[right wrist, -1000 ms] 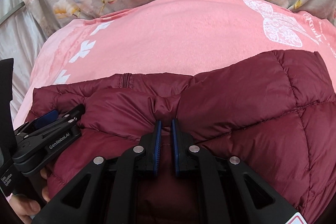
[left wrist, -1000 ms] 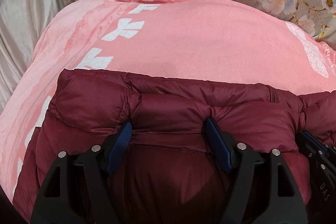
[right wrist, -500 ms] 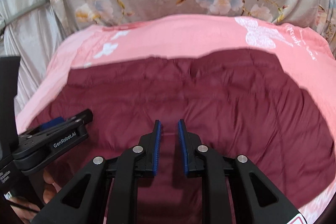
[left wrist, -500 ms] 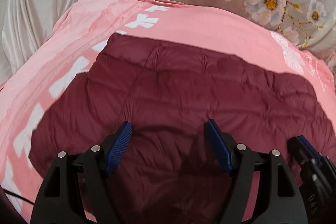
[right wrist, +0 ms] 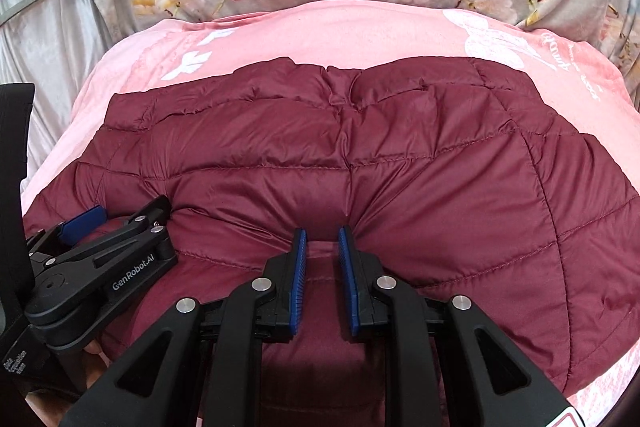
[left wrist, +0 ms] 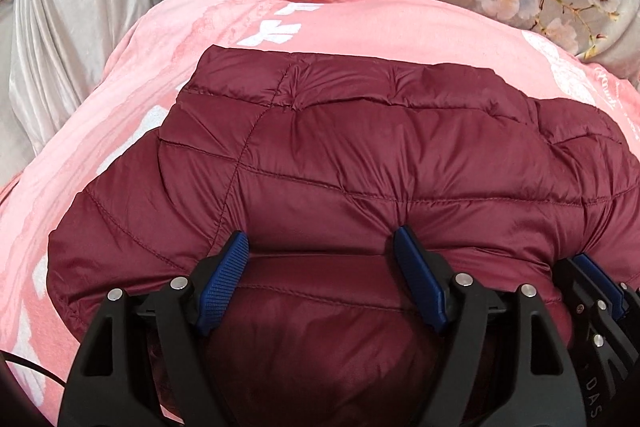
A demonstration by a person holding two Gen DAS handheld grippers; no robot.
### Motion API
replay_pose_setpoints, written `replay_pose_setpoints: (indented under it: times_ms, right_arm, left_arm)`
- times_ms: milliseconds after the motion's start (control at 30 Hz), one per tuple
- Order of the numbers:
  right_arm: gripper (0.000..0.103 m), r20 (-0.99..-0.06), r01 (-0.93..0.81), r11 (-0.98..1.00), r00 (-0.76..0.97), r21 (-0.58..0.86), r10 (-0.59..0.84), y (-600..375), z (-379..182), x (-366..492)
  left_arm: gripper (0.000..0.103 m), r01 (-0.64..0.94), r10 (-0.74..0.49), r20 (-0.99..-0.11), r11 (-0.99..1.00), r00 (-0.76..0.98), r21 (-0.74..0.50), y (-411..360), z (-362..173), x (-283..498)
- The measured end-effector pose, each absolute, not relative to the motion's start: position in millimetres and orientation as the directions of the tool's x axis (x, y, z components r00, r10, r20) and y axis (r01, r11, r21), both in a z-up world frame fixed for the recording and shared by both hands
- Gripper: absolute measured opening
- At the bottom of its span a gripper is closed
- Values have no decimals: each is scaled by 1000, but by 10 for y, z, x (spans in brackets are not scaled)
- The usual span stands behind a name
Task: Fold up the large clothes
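Both grippers press the maroon puffer jacket flat on the pink blanket, probably setting its fold: left gripper spread wide, right gripper narrow, gripping nothing.

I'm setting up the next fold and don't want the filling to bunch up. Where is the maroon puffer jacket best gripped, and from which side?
Probably at the near folded edge of the maroon puffer jacket, coming in low from the person's side. That edge bulges up off the pink blanket, so a finger can slip under it. The left hand-held gripper already straddles it, wide open.
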State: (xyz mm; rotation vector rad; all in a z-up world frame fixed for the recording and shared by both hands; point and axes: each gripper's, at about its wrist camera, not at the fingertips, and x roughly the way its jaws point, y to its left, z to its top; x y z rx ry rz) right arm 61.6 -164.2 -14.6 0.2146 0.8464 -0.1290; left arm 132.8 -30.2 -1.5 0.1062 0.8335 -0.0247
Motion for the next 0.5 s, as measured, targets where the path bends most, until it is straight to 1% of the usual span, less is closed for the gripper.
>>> replay_pose_setpoints:
  times_ms: [500]
  right_arm:
    - [17,-759,200,971,650,135,-28,-1641,-169,629]
  left_arm:
    - [74,60,45,-742,992,669,114,-352,-29,1345]
